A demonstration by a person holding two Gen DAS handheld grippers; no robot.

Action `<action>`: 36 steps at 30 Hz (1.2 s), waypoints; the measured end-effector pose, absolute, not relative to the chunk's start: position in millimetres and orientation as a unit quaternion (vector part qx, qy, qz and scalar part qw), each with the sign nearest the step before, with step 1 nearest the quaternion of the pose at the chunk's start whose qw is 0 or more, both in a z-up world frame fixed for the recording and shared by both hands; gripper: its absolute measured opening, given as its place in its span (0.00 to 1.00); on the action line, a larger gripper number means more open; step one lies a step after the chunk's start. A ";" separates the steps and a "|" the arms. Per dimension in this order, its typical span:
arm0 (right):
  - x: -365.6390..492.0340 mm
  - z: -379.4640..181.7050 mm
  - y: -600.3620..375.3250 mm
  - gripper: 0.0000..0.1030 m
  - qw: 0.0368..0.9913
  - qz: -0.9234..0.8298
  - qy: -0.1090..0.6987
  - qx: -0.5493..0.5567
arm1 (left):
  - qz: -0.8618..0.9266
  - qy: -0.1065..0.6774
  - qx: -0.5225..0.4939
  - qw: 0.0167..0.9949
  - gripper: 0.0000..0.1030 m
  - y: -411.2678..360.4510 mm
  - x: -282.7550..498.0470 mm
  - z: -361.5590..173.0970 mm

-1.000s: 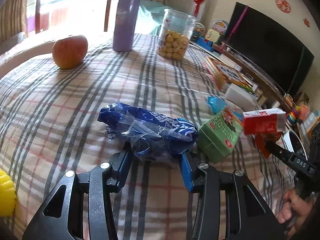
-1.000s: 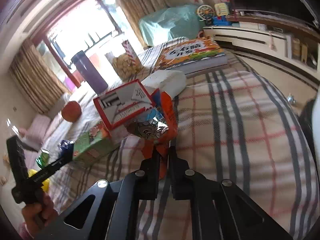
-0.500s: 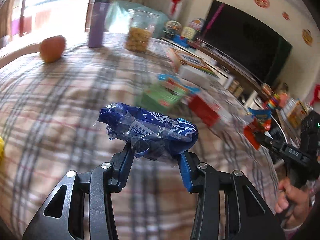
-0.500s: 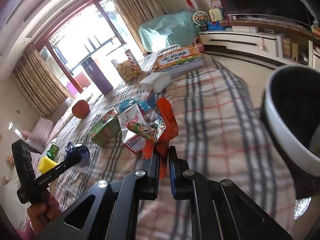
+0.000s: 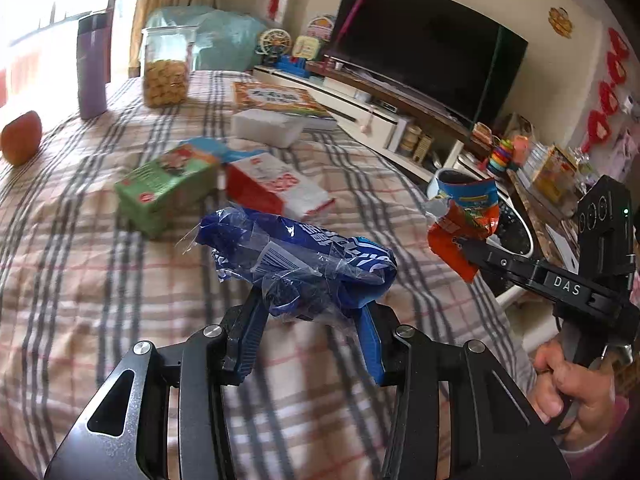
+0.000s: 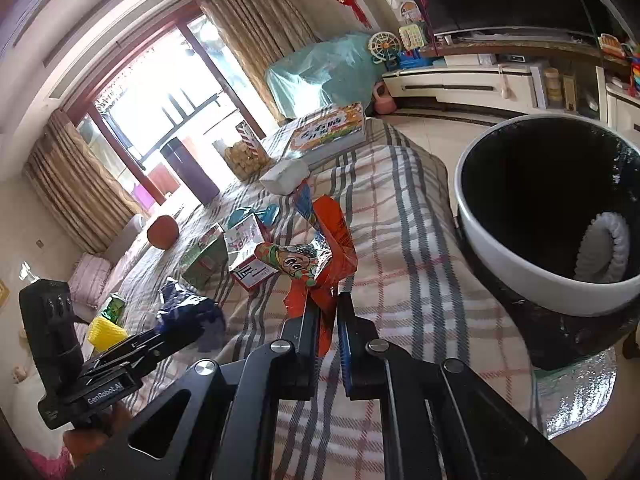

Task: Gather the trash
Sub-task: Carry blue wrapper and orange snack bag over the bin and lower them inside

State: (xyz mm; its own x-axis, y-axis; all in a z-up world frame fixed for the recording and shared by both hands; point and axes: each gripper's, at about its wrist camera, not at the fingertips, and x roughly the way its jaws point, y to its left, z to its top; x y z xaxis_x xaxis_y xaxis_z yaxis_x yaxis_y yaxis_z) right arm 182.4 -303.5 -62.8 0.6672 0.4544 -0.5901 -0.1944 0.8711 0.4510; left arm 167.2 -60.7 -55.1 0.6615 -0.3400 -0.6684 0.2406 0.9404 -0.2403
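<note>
Left gripper (image 5: 310,316), jaws clamped on crumpled blue plastic wrapper (image 5: 296,260) above plaid tablecloth (image 5: 100,280); right gripper (image 6: 329,312), pinched tight on orange foil snack packet (image 6: 320,252) beside the cloth's right edge, near black-lined white bin (image 6: 500,248).

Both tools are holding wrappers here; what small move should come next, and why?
Probably carry the right tool a little further right, over the bin. It is clamped on the orange wrapper, which hangs above the plaid cloth, short of the bin's white rim.
</note>
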 end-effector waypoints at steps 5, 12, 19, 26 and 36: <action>175.1 -60.4 -313.1 0.08 0.897 0.181 0.359 0.185 | -0.173 0.385 -0.055 0.905 0.40 -79.4 166.4 -55.7; 166.4 -55.5 -327.9 0.08 0.900 0.176 0.349 0.193 | -0.187 0.386 -0.040 0.903 0.40 -101.3 165.6 -52.0; 158.2 -50.1 -345.9 0.08 0.906 0.165 0.334 0.203 | -0.204 0.379 -0.025 0.902 0.40 -124.0 166.0 -44.0; 151.4 -45.8 -369.3 0.08 0.912 0.142 0.321 0.214 | -0.224 0.368 -0.012 0.902 0.40 -148.9 168.2 -34.0; 144.3 -44.7 -397.3 0.08 0.916 0.116 0.311 0.226 | -0.249 0.362 0.010 0.898 0.40 -185.1 169.8 -28.0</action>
State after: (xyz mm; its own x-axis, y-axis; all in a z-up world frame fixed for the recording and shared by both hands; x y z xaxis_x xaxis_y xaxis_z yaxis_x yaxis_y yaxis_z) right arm 144.3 -397.3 -44.7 0.7792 0.3526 -0.5181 -0.0707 0.8709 0.4863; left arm 169.8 -185.1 -28.0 0.6144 -0.4401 -0.6549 0.4546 0.8758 -0.1620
